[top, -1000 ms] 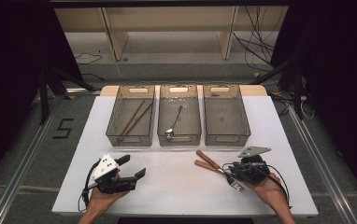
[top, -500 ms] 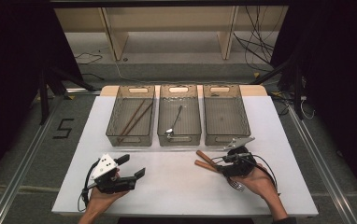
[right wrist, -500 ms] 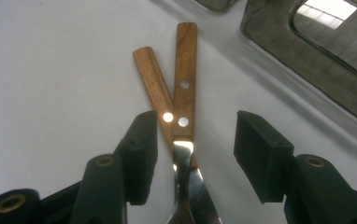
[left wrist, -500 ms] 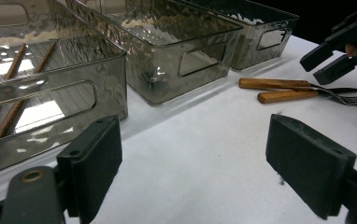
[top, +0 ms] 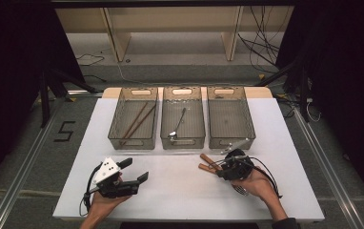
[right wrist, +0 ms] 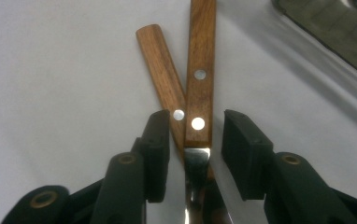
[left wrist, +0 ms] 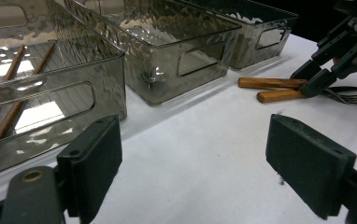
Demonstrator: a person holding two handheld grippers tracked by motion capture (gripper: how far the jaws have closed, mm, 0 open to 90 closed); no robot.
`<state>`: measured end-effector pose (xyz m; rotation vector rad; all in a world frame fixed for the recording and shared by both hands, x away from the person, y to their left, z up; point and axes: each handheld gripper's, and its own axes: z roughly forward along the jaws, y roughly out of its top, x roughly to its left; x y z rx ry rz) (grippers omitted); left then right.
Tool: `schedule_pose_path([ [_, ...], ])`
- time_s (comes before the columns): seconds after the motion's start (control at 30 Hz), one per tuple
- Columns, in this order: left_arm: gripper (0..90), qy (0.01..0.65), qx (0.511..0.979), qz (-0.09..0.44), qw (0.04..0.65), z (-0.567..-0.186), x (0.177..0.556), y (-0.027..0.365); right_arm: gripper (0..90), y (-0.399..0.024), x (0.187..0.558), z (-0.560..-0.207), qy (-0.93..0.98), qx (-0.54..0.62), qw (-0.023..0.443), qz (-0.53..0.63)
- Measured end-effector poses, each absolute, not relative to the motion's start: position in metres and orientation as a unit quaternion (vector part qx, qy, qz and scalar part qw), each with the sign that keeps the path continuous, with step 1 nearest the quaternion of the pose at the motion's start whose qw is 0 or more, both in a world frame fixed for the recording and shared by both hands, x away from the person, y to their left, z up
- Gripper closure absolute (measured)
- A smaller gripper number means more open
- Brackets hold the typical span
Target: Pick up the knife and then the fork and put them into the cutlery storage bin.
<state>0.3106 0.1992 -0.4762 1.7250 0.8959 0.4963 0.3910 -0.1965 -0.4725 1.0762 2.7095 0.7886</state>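
Note:
Two wooden-handled utensils (right wrist: 200,70) lie crossed on the white table (top: 170,191), in front of the middle and right bins. Their handles (top: 207,162) point left and their metal ends run back under my right hand. My right gripper (right wrist: 195,135) straddles both handles near the rivets. Its jaws have just been closing, and a gap still shows beside the right pad (right wrist: 239,149). In the left gripper view the right gripper (left wrist: 314,79) sits at the handles' ends, with fork tines (left wrist: 354,97) behind it. My left gripper (top: 136,169) rests open at the front left with nothing between its pads (left wrist: 307,163).
Three clear bins stand in a row at the back. The left bin (top: 132,143) holds chopsticks (top: 135,121), the middle bin (top: 182,143) holds a spoon (top: 179,124), and the right bin (top: 231,143) looks bare. Open white table lies between the two grippers.
My right gripper has slid left across the table onto the wooden handles, and its jaws now stand either side of them. The left gripper has stayed where it was.

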Motion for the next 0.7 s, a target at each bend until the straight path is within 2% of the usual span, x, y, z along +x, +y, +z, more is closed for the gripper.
schedule_pose_path([
  [0.13,18.4,0.376,0.725,0.208,0.538,-0.4761,0.3105,0.1990,71.4,-0.1951,0.3909,-0.4726,0.897,0.352,0.053,0.262],
  [0.37,18.4,0.375,0.728,0.209,0.535,-0.4759,0.3106,0.1991,77.3,-0.1951,0.3877,-0.4669,0.895,0.348,0.060,0.272],
  [0.7,18.4,0.376,0.727,0.209,0.536,-0.4758,0.3104,0.1988,77.6,-0.1934,0.3861,-0.4664,0.898,0.347,0.073,0.261],
])
